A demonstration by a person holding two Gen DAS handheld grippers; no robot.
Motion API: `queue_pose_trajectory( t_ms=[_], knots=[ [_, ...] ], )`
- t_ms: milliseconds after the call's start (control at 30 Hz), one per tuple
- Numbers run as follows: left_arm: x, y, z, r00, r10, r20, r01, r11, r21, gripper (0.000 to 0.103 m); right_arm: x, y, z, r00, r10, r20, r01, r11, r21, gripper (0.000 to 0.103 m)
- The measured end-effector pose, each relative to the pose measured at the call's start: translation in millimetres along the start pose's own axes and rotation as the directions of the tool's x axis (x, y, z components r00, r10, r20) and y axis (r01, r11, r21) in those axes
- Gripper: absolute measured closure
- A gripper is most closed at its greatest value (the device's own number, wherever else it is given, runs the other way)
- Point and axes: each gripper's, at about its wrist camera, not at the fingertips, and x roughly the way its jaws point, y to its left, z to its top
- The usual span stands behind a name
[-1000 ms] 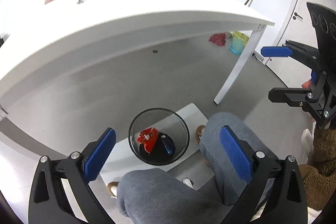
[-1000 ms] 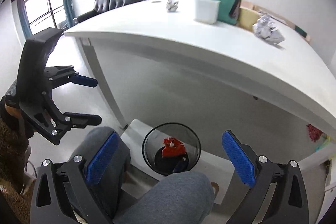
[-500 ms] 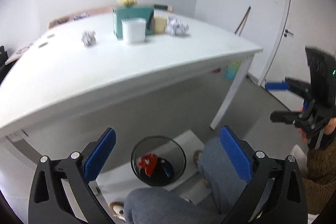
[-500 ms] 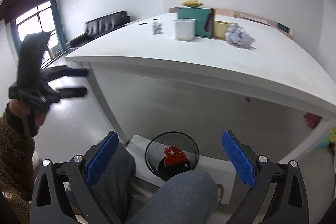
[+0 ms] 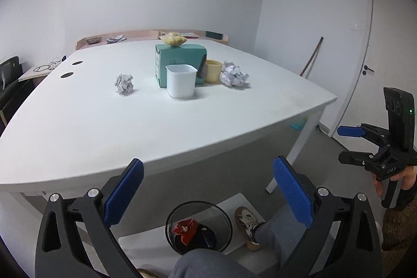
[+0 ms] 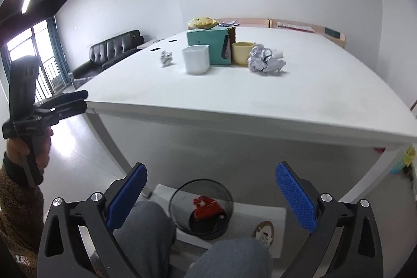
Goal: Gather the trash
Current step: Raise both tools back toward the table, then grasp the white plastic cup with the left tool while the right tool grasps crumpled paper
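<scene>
Under the table [image 5: 182, 127], the mesh bin [image 5: 199, 223] holds red trash [image 5: 185, 228]; both tongs, left [image 5: 208, 196] and right [image 6: 211, 198], gape wide, empty.

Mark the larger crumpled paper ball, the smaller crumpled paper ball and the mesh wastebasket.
larger crumpled paper ball [image 5: 234, 75], left wrist view, centre of the wad.
smaller crumpled paper ball [image 5: 124, 83], left wrist view, middle of the wad.
mesh wastebasket [image 6: 179, 189], right wrist view, left part of its rim.
</scene>
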Motion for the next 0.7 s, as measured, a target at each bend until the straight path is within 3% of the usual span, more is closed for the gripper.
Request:
queue_pose_trajectory(
  t_ms=[167,433,533,700],
  knots=[
    [32,9,31,1.000,0.015,-0.003,-0.015,1.000,-0.005,0.004,24,-20,34,1.000,0.030,0.001,-0.030,1.000,-0.008,0.003],
    [118,27,100,0.998,0.017,-0.066,-0.018,1.000,-0.015,0.004,82,-67,105,0.997,0.080,0.018,-0.079,0.996,-0.032,0.003],
    [150,35,117,0.995,0.028,-0.095,-0.030,0.999,-0.020,0.004,103,-76,127,0.998,0.060,0.020,-0.058,0.996,-0.060,0.003],
    [190,46,133,0.986,0.061,-0.155,-0.067,0.997,-0.037,0.004,155,-95,163,0.997,0.062,-0.046,-0.064,0.997,-0.031,0.003]
  ],
)
